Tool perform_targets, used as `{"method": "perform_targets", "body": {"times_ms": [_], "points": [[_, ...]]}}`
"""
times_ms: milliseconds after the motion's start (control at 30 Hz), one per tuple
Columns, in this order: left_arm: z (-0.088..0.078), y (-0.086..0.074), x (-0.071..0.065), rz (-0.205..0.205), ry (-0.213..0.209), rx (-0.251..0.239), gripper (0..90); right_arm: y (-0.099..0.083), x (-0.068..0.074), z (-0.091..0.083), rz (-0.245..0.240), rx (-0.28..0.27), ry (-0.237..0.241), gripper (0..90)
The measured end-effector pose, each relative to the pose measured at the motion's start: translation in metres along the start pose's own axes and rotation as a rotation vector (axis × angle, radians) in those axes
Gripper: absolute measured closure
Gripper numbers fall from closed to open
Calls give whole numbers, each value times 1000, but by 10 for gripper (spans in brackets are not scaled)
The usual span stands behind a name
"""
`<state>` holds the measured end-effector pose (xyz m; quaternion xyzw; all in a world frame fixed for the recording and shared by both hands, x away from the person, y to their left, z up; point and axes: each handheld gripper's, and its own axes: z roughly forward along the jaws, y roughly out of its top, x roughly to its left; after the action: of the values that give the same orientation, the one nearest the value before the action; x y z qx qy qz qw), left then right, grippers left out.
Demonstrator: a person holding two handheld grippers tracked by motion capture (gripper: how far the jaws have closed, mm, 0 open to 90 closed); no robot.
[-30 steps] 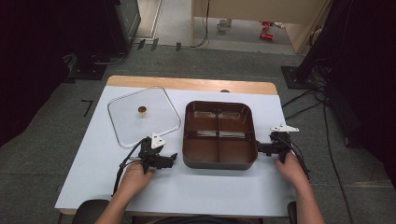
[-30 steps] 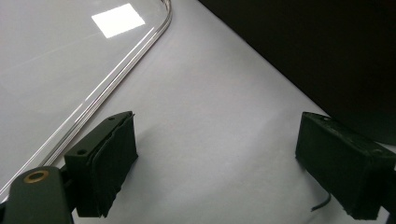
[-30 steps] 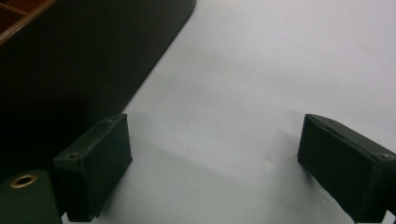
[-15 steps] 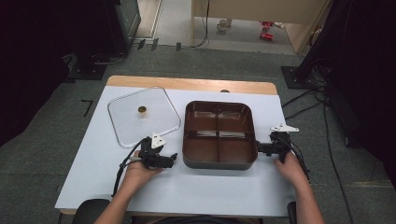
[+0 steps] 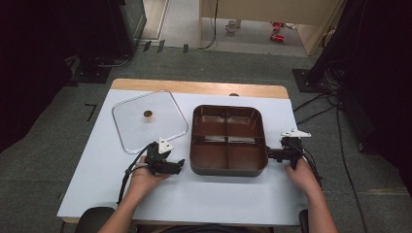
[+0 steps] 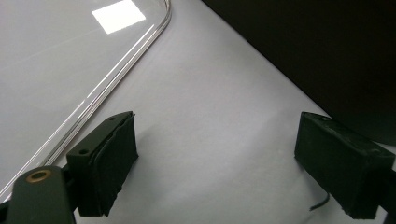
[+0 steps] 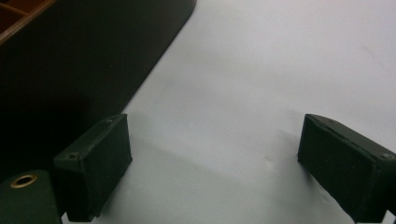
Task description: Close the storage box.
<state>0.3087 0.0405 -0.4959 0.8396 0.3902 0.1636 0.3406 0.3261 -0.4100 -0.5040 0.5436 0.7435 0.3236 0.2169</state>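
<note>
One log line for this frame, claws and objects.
left claw: open, empty | right claw: open, empty | tray: between claws | lid: left of tray

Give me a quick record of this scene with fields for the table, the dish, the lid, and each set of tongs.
table: white top, wooden strip along the far edge
dish: brown square tray, four compartments, all empty
lid: clear, square, small knob, flat on the table left of the tray
left tongs: open, empty, beside the tray's left side
right tongs: open, empty, at the tray's right side
</note>
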Motion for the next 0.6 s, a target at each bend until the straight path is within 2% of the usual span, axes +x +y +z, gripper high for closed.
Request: {"method": "perform_targets", "body": {"times_ms": [133,233,267,300,600], "points": [[-1,4,-1,-6,-3,33,169,0,0,0,0,0,0,91],[-3,8,-1,3,-15,56,242,0,0,0,0,0,0,91],[-4,9,0,10,-21,64,313,0,0,0,0,0,0,91],[-5,11,0,15,-25,71,327,0,0,0,0,0,0,91],[-13,17,6,-8,-37,53,354,0,0,0,0,0,0,91]]}}
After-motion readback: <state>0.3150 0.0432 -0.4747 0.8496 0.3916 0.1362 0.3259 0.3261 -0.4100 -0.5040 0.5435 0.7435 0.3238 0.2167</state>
